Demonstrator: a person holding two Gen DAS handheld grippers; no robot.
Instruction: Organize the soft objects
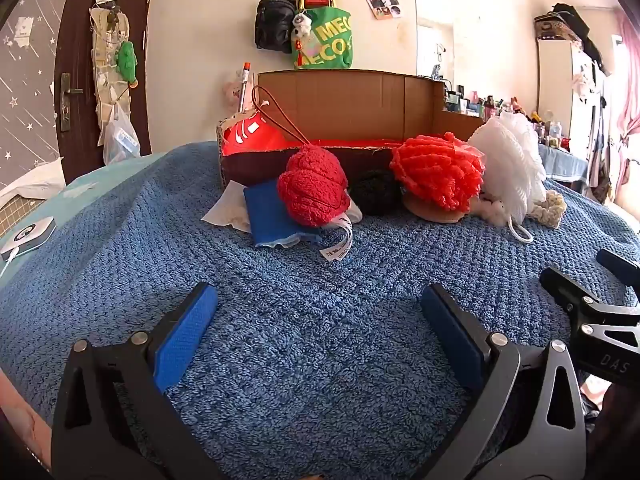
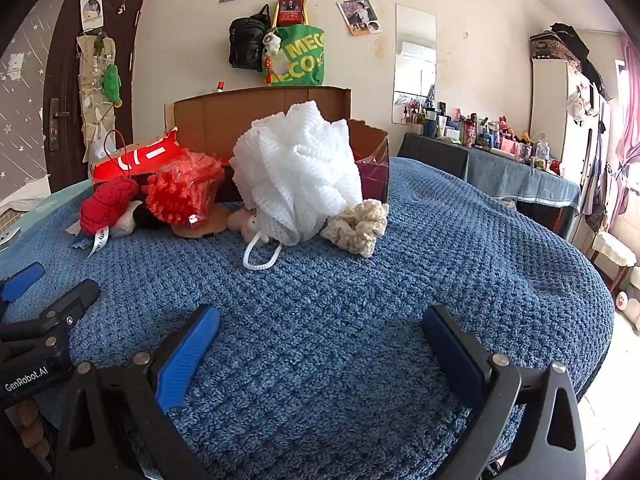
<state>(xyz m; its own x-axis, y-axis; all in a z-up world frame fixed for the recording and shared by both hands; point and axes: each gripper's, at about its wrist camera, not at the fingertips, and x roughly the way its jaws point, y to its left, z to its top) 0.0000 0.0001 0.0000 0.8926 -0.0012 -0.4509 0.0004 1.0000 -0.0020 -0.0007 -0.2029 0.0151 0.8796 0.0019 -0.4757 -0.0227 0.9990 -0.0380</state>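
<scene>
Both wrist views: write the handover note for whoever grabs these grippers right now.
Left gripper: open, empty, low over the blue towel.
Right gripper: open, empty, beside it over the same towel.
Things: all in a row in front of the cardboard box. Left to right: blue cloth, red knit ball, a dark item, orange-red yarn, white pouf, cream scrunchie.
Done: nothing from this row is in the box; something red already lies inside it.
Left: pick up each soft item and put it in the box.
</scene>
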